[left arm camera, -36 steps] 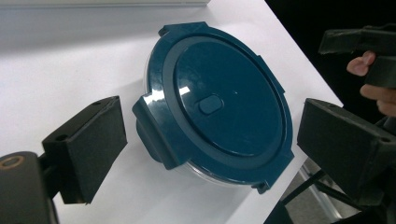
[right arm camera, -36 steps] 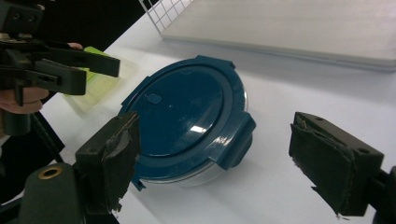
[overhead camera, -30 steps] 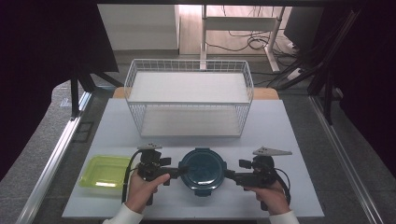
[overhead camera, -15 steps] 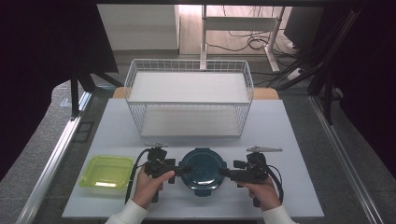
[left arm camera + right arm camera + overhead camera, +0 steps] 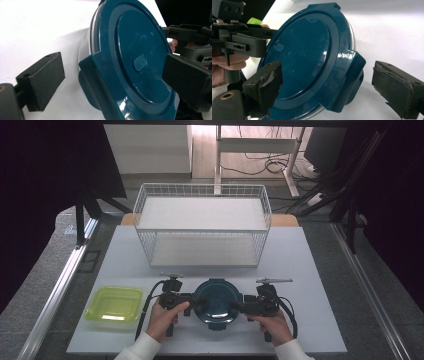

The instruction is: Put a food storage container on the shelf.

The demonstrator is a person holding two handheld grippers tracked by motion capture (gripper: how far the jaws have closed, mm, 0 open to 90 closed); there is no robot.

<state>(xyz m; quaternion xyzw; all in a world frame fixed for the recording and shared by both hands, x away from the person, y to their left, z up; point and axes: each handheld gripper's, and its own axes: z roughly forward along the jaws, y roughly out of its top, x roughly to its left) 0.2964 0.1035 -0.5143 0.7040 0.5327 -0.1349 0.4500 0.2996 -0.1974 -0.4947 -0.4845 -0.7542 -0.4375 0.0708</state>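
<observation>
The round container with the dark teal lid (image 5: 216, 300) is set at the near edge of the white table (image 5: 320, 270), and it is being approached from both sides at once. On the left, the left gripper (image 5: 196, 301) is brought level against the lid's rim; in the left gripper view its jaws are spread wide, one pad over the lid's top and the other out over bare table, with the side latch (image 5: 93, 80) standing between them, untouched. On the right, the right gripper (image 5: 236, 307) is mirrored, its jaws having just been opened to their widest; in the right gripper view the opposite latch (image 5: 348, 75) is framed between the pads, and no pad is pressed on it. The step in hand is judged to be the lining-up on the two latches, with nothing gripped yet. What is called for next is probably a closing of each pair of jaws on its latch, so the clips can be flipped free. Further left, a green tray (image 5: 113, 304) is left alone; beyond, a wire basket (image 5: 202, 227) is seen.
</observation>
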